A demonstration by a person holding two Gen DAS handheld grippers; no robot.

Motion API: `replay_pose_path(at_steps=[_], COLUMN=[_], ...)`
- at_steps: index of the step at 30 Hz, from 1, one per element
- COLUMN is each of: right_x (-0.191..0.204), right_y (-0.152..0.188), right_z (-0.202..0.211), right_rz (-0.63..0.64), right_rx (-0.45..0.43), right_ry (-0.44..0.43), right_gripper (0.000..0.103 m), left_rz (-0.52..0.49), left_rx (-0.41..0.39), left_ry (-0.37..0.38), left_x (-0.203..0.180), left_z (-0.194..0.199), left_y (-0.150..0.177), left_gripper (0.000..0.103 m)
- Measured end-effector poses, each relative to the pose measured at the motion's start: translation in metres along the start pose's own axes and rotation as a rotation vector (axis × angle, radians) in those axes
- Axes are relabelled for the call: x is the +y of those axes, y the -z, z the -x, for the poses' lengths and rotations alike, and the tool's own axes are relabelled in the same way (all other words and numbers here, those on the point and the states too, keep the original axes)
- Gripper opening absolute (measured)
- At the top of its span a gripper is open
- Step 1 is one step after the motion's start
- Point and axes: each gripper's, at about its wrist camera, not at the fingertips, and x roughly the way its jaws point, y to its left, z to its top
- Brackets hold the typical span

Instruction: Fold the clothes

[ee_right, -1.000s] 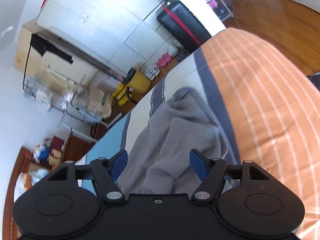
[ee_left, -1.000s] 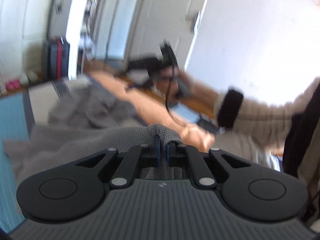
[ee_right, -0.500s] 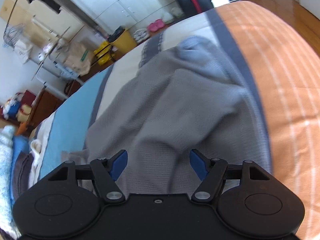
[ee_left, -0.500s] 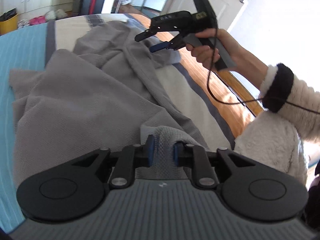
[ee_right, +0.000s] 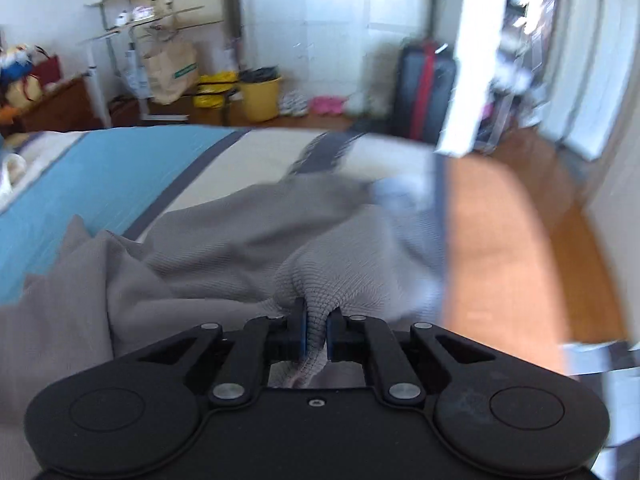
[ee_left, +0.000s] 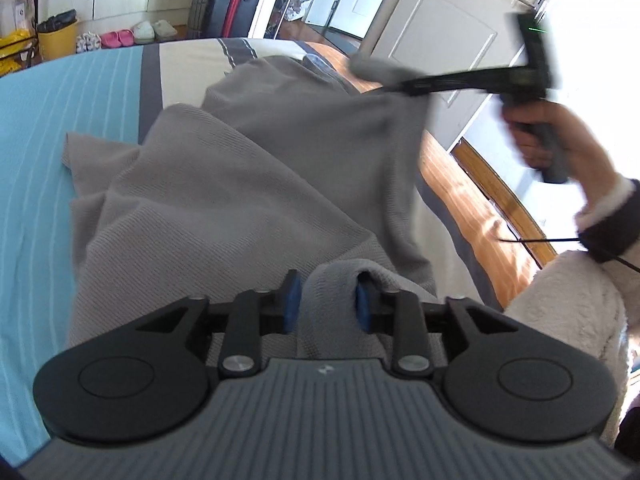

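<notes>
Across the bed: the grey knit garment (ee_left: 224, 200) lies spread over the blue, cream and orange striped bed cover (ee_left: 52, 128), filling the middle of the left wrist view.
Left tool (ee_left: 326, 306): at the bottom centre of its view; the blue pads stand partly apart with a rolled fold of the garment bulging up between them. The cloth touches both pads, but whether they press it firmly I cannot tell.
Right tool (ee_right: 316, 334): at the bottom centre of its own view, pads nearly together and pinching a ridge of the garment (ee_right: 320, 280) that rises from the cloth.
Right tool seen from the left (ee_left: 404, 82): upper right of the frame, blurred, its tip at a lifted corner of the garment, gripped by the right hand (ee_left: 560, 144) in a fleecy sleeve.
Background: a dark suitcase (ee_left: 224, 0) with a red stripe at the upper middle, a yellow bin (ee_right: 260, 96), pink slippers (ee_right: 326, 105) on the wooden floor.
</notes>
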Motion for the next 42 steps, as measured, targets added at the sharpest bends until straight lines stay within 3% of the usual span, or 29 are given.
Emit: replay_pose_path(at_steps=[4, 8, 10, 15, 18, 19, 21, 24, 26, 29, 31, 32, 35, 39, 42], right_x=[-0.009, -0.021, -0.031, -0.059, -0.067, -0.069, -0.076, -0.072, -0.069, -0.064, -0.064, -0.065, -0.066, -0.073, -0.095], right_y=[0.028, 0.072, 0.089, 0.094, 0.088, 0.087, 0.08, 0.032, 0.0, -0.047, -0.078, -0.09, -0.093, -0.081, -0.068], right_z=[0.061, 0.078, 0.074, 0.066, 0.073, 0.078, 0.088, 0.059, 0.039, 0.01, -0.032, -0.056, -0.098, -0.132, -0.153], right_rz=[0.006, -0.037, -0.066, -0.24, -0.293, -0.307, -0.33, -0.318, -0.309, -0.295, -0.328, -0.349, -0.339, -0.289, -0.277], right_rx=[-0.023, 0.069, 0.126, 0.182, 0.19, 0.173, 0.119, 0.113, 0.109, 0.102, 0.152, 0.181, 0.157, 0.093, 0.073], right_ry=[0.108, 0.136, 0.157, 0.114, 0.144, 0.166, 0.186, 0.017, -0.095, -0.263, -0.329, -0.333, -0.207, -0.086, -0.11], right_gripper=[0.009, 0.008, 0.007, 0.007, 0.034, 0.05, 0.053, 0.057, 0.065, 0.069, 0.07, 0.07, 0.07, 0.07, 0.07], left_rz=[0.06, 0.144, 0.166, 0.24, 0.328, 0.362, 0.43, 0.531, 0.598, 0.605, 0.606, 0.606, 0.608, 0.612, 0.603], left_rx=[-0.037, -0.108, -0.127, -0.169, -0.17, -0.167, -0.161, -0.152, -0.145, -0.113, -0.101, -0.094, -0.075, -0.051, -0.048], left_ry=[0.014, 0.006, -0.054, -0.208, -0.263, -0.253, -0.232, -0.2, -0.178, -0.256, -0.267, -0.273, -0.289, -0.305, -0.281], left_x=[0.016, 0.037, 0.049, 0.084, 0.112, 0.121, 0.139, 0.166, 0.184, 0.191, 0.187, 0.186, 0.181, 0.176, 0.181], left_z=[0.01, 0.025, 0.03, 0.039, 0.038, 0.034, 0.025, 0.012, 0.004, -0.017, -0.022, -0.025, -0.032, -0.042, -0.052], left_y=[-0.005, -0.012, -0.015, -0.02, -0.019, -0.019, -0.02, -0.021, -0.022, -0.031, -0.032, -0.033, -0.034, -0.037, -0.041], left_gripper=[0.042, 0.042, 0.043, 0.045, 0.045, 0.045, 0.045, 0.046, 0.046, 0.046, 0.047, 0.047, 0.048, 0.039, 0.036])
